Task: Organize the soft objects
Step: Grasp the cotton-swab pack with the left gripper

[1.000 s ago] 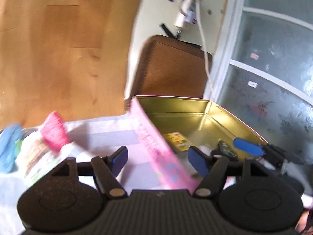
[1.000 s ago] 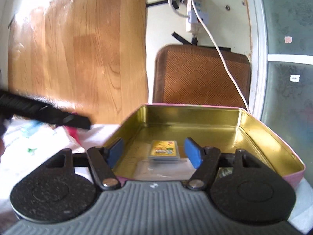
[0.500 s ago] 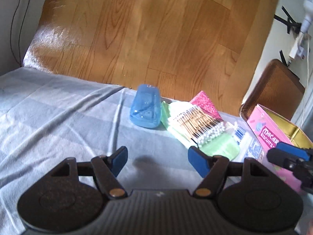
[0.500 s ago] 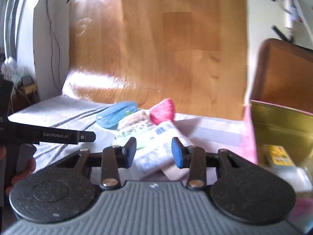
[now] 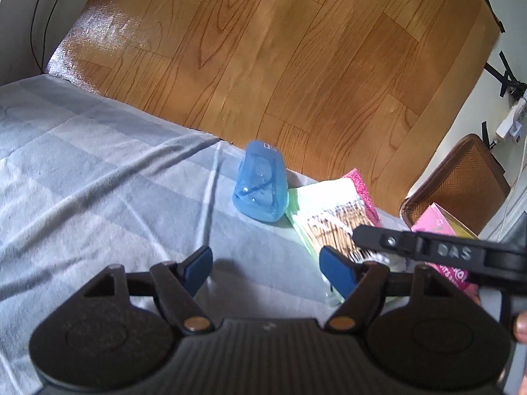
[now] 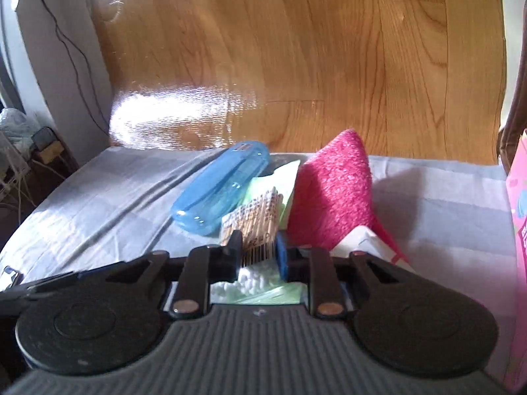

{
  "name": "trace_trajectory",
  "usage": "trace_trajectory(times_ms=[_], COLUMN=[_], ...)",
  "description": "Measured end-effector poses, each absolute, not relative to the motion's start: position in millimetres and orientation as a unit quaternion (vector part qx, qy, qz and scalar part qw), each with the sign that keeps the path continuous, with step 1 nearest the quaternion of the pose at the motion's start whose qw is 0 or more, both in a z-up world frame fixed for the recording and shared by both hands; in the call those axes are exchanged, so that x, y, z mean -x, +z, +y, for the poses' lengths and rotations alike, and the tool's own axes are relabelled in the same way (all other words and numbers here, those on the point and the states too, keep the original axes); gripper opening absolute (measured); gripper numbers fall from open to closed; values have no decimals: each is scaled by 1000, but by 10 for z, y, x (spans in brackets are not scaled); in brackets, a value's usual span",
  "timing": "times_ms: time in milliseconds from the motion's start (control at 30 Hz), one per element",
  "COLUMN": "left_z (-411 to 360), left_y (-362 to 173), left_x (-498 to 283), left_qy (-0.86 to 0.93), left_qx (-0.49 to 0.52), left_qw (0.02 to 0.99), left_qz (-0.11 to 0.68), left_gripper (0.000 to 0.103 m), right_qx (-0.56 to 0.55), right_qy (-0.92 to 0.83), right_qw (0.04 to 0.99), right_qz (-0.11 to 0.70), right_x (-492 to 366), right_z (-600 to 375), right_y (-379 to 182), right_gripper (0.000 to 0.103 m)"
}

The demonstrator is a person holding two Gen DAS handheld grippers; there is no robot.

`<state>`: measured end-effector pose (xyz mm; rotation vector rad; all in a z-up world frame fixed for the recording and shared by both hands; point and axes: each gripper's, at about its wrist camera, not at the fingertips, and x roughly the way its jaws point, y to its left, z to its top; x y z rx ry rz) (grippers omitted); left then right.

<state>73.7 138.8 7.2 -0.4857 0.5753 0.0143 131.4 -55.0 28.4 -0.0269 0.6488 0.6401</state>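
A clear packet of cotton swabs [image 6: 260,220] lies on the grey cloth, between a blue plastic case [image 6: 220,191] and a pink fuzzy cloth [image 6: 332,197]. My right gripper [image 6: 258,258] has its jaws narrowed around the swab packet's near end. The same packet [image 5: 332,217], blue case [image 5: 262,186] and pink cloth [image 5: 360,186] show in the left wrist view. My left gripper [image 5: 266,265] is open and empty above the cloth, left of the packet. The right gripper's finger [image 5: 428,250] crosses over the packet there.
A pink biscuit tin [image 5: 441,227] stands at the right, its side also at the right edge of the right wrist view [image 6: 518,230]. A brown woven chair back [image 5: 461,177] stands behind it. The bed's far edge [image 5: 148,115] drops to a wooden floor.
Both grippers swung left from the tin to the pile of items. The right gripper narrowed from open and came down onto the swab packet. The left stays open.
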Motion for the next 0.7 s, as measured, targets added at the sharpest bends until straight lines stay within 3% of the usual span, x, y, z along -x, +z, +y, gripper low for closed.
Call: trace_trajectory(times_ms=[433, 533, 567, 600, 700], left_z=[758, 532, 476, 433, 271], left_y=[135, 204, 214, 220, 310], left_x=[-582, -432, -388, -350, -202], left_qy=[-223, -242, -247, -254, -280], left_qx=[195, 170, 170, 173, 163], left_qw=[908, 910, 909, 906, 902], left_qz=[296, 291, 290, 292, 286], left_gripper=[79, 79, 79, 79, 77], right_qx=[-65, -103, -108, -110, -104], right_qy=[251, 214, 203, 198, 221], right_qw=[919, 924, 929, 932, 932], right_qz=[298, 299, 292, 281, 268], right_x=[69, 192, 230, 269, 320], right_z=[-2037, -2376, -2446, -2503, -2532], right_y=[41, -43, -43, -40, -23], right_gripper=[25, 35, 49, 55, 56])
